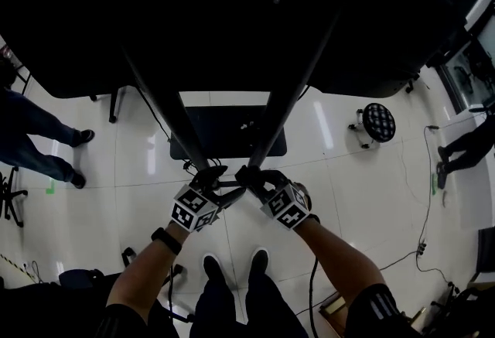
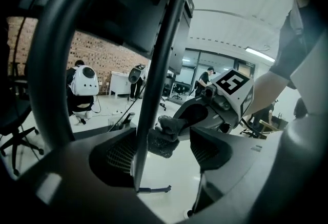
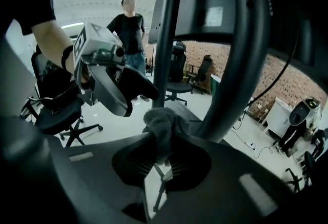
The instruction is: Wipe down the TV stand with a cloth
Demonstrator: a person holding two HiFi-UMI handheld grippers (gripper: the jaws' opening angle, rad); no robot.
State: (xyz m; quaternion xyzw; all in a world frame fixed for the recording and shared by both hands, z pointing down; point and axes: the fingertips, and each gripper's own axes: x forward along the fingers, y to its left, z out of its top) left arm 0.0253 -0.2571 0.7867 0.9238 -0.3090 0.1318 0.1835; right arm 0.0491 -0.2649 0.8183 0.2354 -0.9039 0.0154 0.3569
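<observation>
both forearms reach forward and angle inward, so the left gripper (image 1: 219,183) and right gripper (image 1: 253,179) meet almost tip to tip between the tv stand (image 1: 168,110) poles. the right gripper's jaws are clamped on the grey cloth (image 3: 162,124), right beside one pole. the left gripper's jaws stand spread, with a pole (image 2: 159,72) running between them.
</observation>
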